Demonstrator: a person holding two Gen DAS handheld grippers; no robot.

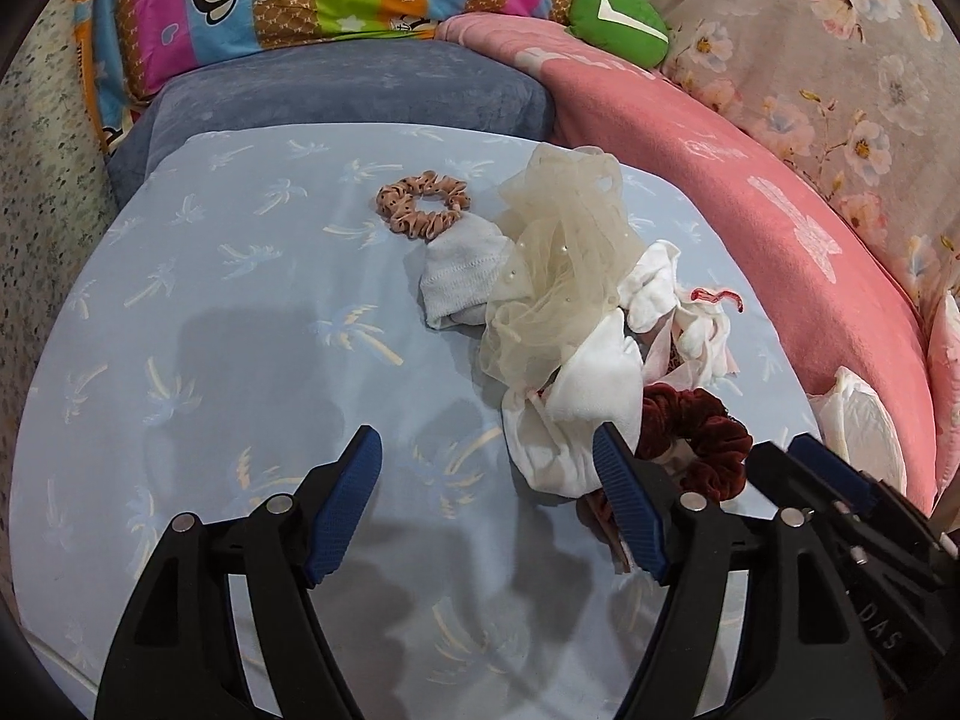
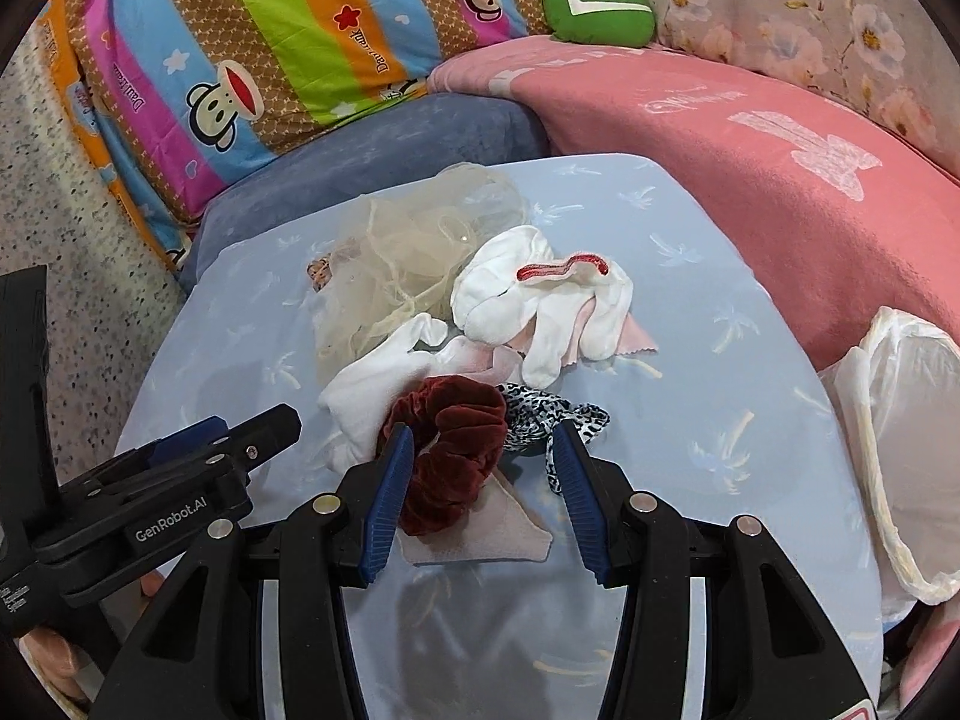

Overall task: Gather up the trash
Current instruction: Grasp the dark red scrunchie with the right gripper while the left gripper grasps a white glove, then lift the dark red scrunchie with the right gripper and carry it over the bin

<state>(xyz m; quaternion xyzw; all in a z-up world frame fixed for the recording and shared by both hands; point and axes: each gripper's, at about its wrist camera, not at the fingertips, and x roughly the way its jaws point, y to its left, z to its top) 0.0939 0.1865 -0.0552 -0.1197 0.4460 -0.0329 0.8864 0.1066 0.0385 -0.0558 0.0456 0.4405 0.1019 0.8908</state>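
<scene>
R tongs (image 2: 483, 480) sit nearest, apart, straddling the dark red velvet scrunchie (image 2: 450, 456) w/o clamping it. L tongs (image 1: 486, 510) also apart, over bare blue sheet (image 1: 240, 360), holding nothing. Task looks barely begun: whole pile left on the bed, incl. cream tulle (image 1: 558, 252), white cloths (image 2: 540, 306), leopard-print scrunchie (image 2: 540, 420), tan scrunchie (image 1: 423, 210), pale sock (image 1: 462, 282). White plastic bag (image 2: 900, 450) lies at the R edge, mouth open; appears empty, tho interior only partly visible.
</scene>
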